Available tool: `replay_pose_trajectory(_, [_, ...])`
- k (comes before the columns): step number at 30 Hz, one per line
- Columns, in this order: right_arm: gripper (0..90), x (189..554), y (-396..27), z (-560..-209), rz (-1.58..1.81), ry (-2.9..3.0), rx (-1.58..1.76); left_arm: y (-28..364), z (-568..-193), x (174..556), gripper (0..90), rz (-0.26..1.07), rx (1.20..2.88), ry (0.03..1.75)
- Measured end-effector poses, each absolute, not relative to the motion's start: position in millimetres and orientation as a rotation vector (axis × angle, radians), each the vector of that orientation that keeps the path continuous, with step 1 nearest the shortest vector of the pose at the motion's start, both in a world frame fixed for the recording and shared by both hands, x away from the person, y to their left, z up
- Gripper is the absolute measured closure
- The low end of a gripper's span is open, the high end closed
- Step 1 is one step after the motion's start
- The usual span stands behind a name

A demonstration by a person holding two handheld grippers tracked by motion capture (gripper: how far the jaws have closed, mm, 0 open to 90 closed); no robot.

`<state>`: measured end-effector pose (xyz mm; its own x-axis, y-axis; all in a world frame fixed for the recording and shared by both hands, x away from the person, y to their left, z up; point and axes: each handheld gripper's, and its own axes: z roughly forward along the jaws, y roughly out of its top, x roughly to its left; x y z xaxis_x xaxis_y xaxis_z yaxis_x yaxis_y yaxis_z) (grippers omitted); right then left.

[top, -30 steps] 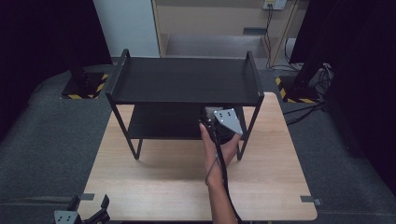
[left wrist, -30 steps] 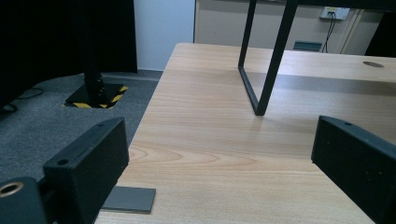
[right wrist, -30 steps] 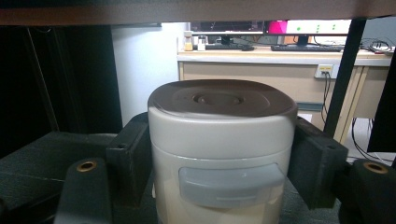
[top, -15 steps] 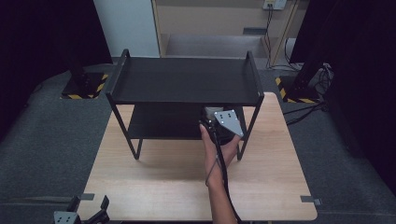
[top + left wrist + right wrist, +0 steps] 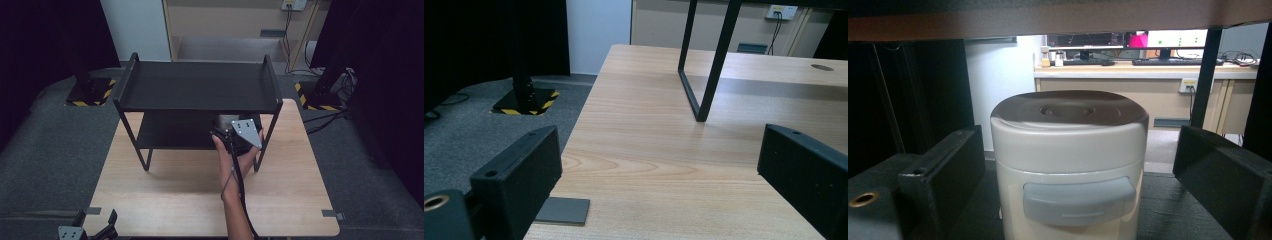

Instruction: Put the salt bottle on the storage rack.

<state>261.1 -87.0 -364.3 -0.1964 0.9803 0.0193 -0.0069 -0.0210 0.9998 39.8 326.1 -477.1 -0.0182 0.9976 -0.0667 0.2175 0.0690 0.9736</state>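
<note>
- Standing upright on the lower shelf [image 5: 1178, 215] of the black rack [image 5: 200, 87], we see a cream canister [image 5: 1069, 165] with a rounded lid and a grey latch on its front face.
- From the high view we catch just the top of the canister [image 5: 226, 120], tucked under the front edge of the rack's top shelf near its right end.
- Our right tool [image 5: 1078, 180] reaches in under the top shelf, and its two black jaws are spread wide, one on each side of the canister.
- We see a gap between each jaw and the canister's wall, so the jaws are not pinching it.
- From the high view our right hand [image 5: 235, 160] holds the right tool [image 5: 240, 134] at the rack's front right, the grey three-cornered plate on top and the cable running back along the forearm.
- The rack stands on the far half of the wooden bench [image 5: 170, 195], its thin black legs resting on the wood.
- Our left tool [image 5: 659, 180] sits low at the bench's near left corner, jaws spread apart with nothing between them.
- From the left gripper view we look across the bench [image 5: 644, 145] at one rack leg [image 5: 706, 75]; a grey patch [image 5: 564, 211] lies flat on the near edge.
- From the high view the left tool [image 5: 87, 231] shows at the bottom left edge.
- Around the bench we see grey carpet [image 5: 55, 150].
</note>
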Motion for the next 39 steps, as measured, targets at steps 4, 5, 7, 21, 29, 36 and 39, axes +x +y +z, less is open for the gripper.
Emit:
replay_pose_trajectory(4, [5.8, 257, -86, -365, 1.371, 1.339, 1.108, 326, -477, 39, 2.8, 1.055, 1.311, 1.41])
replay_pose_trajectory(5, [5.8, 255, -86, -366, 1.37, 1.337, 1.106, 326, -477, 39, 2.9, 1.056, 1.312, 1.41])
replay_pose_trajectory(7, [5.7, 251, -86, -368, 1.38, 1.329, 1.104, 326, -478, 39, 2.9, 1.057, 1.311, 1.409])
replay_pose_trajectory(21, [6.1, 194, -100, -394, 1.483, 1.278, 1.076, 318, -481, 41, 2.7, 1.057, 1.313, 1.404])
replay_pose_trajectory(29, [5.6, 158, -112, -415, 1.49, 1.309, 1.071, 315, -482, 44, 2.6, 1.046, 1.329, 1.394])
replay_pose_trajectory(36, [5.3, 131, -127, -449, 1.49, 1.326, 1.085, 314, -481, 46, 2.6, 1.045, 1.333, 1.39])
replay_pose_trajectory(39, [5.5, 126, -131, -457, 1.483, 1.33, 1.088, 313, -481, 48, 2.6, 1.046, 1.333, 1.386])
